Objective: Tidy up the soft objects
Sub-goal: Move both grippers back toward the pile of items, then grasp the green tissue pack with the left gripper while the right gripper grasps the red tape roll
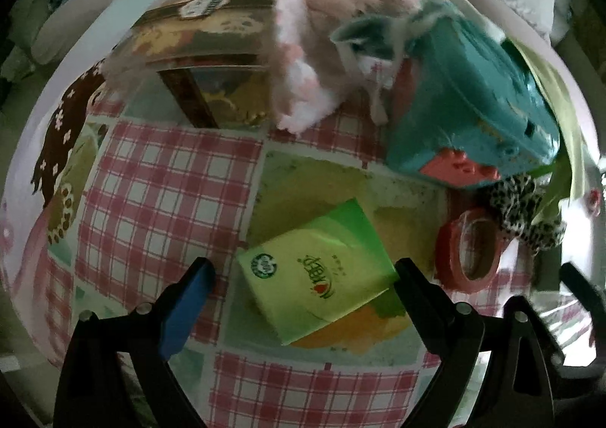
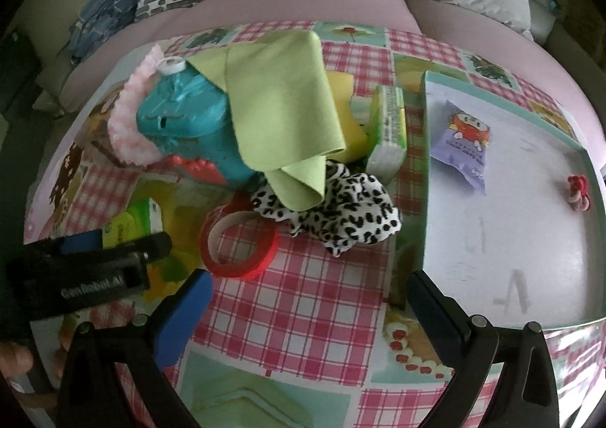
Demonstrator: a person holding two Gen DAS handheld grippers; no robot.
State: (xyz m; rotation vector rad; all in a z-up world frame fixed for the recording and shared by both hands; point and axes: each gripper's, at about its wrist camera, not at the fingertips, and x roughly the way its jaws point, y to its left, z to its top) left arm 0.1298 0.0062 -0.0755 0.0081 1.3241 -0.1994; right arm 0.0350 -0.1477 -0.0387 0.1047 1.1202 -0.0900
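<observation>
While the left gripper [image 1: 303,299] hangs spread wide above the checked pink-and-white tablecloth [image 1: 166,178], a flat green plastic-wrapped tissue pack [image 1: 318,272] lies between its two fingers, gripped by neither. The pack is rectangular, glossy, lime fading to darker green, with a round white logo and red lettering on its face; its long axis runs diagonally, from about seven o'clock to one o'clock in the left wrist view. Toward twelve o'clock lies a fluffy pink-and-white plush piece [image 1: 295,60], with a teal plastic bottle-shaped toy [image 1: 473,94] at two o'clock. A red tape ring [image 1: 469,250] sits at three o'clock, just beside a leopard-print fabric scrunchie [image 1: 526,212]. The right gripper [image 2: 310,303] is likewise released, holding nothing, over bare cloth. In its view a folded lime-green cloth [image 2: 280,106] drapes over the teal toy, and at two o'clock a white tray with a teal rim [image 2: 503,94] carries a small purple snack packet [image 2: 464,144].
</observation>
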